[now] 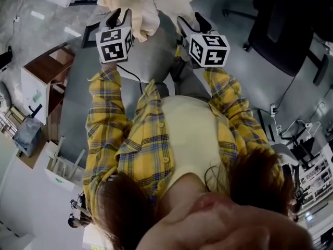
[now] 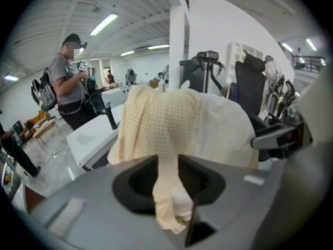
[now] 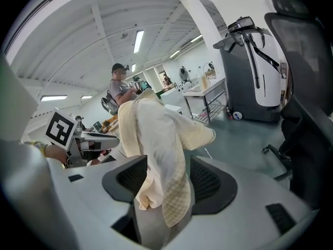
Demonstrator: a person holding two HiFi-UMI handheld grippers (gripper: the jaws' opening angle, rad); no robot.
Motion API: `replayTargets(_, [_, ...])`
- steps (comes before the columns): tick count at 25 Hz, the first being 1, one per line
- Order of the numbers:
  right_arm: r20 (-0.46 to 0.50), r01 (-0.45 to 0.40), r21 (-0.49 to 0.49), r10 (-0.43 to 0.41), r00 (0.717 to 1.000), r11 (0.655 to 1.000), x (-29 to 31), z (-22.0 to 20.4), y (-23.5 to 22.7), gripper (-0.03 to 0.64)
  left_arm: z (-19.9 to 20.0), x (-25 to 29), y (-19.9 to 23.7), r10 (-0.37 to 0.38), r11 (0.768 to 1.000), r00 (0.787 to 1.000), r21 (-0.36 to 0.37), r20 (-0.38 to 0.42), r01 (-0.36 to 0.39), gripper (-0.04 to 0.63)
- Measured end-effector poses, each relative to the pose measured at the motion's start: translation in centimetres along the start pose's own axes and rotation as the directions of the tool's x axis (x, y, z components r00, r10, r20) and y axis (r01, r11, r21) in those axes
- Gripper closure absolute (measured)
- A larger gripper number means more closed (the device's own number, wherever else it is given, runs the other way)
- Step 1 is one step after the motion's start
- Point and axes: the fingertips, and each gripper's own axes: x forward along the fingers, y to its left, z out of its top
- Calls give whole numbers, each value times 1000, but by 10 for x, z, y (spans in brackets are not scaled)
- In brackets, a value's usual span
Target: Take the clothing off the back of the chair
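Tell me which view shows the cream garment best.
Left gripper view: the garment fills the middle, its checked weave and paler half both plain. The right gripper view shows it bunched in hanging folds; the head view catches only a part at the top edge.

Clothing (image 1: 136,7): pale cream-yellow, partly in a fine woven check and partly plain. The left gripper (image 1: 120,19) and right gripper (image 1: 192,22) have grey bodies and black jaws, and each carries a white cube with black square markers. Person's shirt (image 1: 106,129): bright yellow plaid crossed with dark blue and grey lines, worn over a plain pale yellow top (image 1: 190,139). At the near left is a brown wooden cabinet (image 1: 49,66), and at the far right a black office chair (image 1: 281,30) on a grey floor (image 1: 244,72).
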Motion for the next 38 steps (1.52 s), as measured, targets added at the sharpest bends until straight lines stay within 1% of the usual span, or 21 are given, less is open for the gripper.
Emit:
replayTargets(5, [-24,-20,27,21,1000,999,15,-1,-2,393,0,3,8,24,999,1000,24,-11,-24,417])
replayTargets(10, [-34,-33,29,34,999,999,21,1,-1,395,-2,7,21,42,999,999,22,-18,-42,357])
replayTargets(13, [-38,-32,20,32,999,999,20,1,-1,432,-1,11,26,44,999,999,11,-21,-43,328])
replayTargets(18, [-36,-18,-4,18,999,1000,18,2,-1,465,2,21,32,56,998,998,-7,-22,-56,285])
replayTargets(23, [-33,-8,-10,8,999,1000,17,3,-2,474,5,38,22,10,1000,999,7,-45,-10,282])
replayTargets(26, [-28,-6,-23,6,1000,1000,15,5,0,480,13,44,13,-11,1000,999,15,-42,11,282])
replayTargets(30, [-16,0,-29,-1,1000,1000,13,7,0,485,20,49,1,-1,999,999,44,-50,4,291])
replayTargets(36, [-12,14,-35,-14,1000,999,12,7,1,494,22,56,-10,11,996,999,93,-51,-6,384])
replayTargets(38, [-8,20,-42,-21,1000,999,12,8,1,497,23,57,-12,18,995,999,97,-45,-14,413])
